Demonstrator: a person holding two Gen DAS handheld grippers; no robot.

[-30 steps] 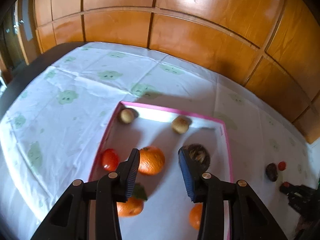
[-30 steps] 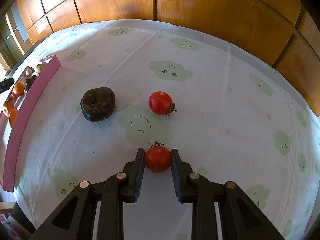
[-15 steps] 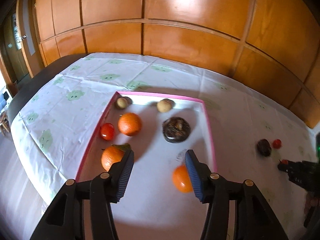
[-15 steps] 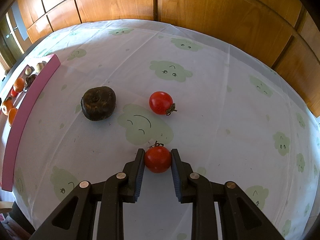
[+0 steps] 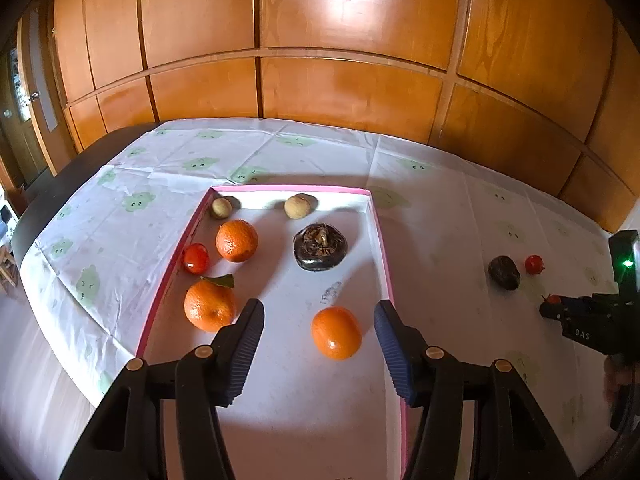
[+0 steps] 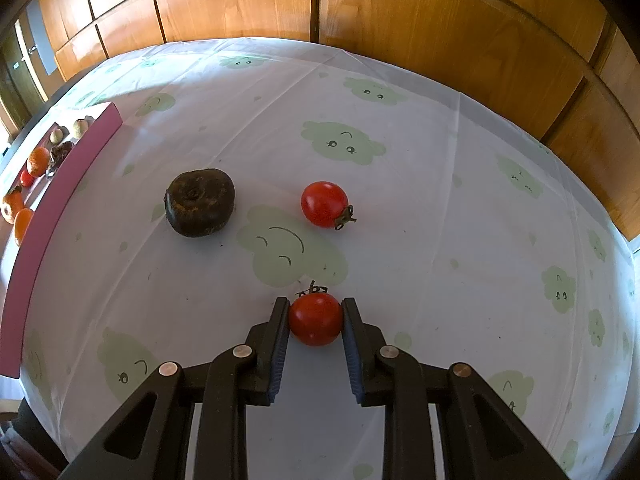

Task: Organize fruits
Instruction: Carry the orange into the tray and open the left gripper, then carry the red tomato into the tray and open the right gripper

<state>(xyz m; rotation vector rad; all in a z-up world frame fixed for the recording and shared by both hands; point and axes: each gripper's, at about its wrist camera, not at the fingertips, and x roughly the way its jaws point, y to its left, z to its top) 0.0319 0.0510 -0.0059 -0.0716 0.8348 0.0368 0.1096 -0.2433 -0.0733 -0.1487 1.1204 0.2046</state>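
Note:
My right gripper (image 6: 316, 316) is shut on a red cherry tomato (image 6: 315, 319) low over the tablecloth. A second tomato (image 6: 325, 204) and a dark round fruit (image 6: 199, 202) lie ahead of it. My left gripper (image 5: 319, 320) is open and empty above the pink-rimmed white tray (image 5: 382, 248), which holds three oranges (image 5: 336, 333), (image 5: 209, 306), (image 5: 237, 240), a small tomato (image 5: 196, 258), a dark fruit (image 5: 320, 246) and two small pale fruits (image 5: 298, 206), (image 5: 222, 208). The right gripper (image 5: 556, 306) shows at the right edge of the left wrist view.
The table wears a white cloth with green cloud faces (image 6: 344, 142). Wooden wall panels (image 5: 352, 92) stand close behind it. The tray's pink wall (image 6: 60, 196) lies to the left of the loose fruit. The table's left edge drops off near the tray (image 5: 44, 216).
My left gripper has pulled back and risen from the tray, open, so more of the tray and table shows. My right gripper has stayed still, shut on the tomato.

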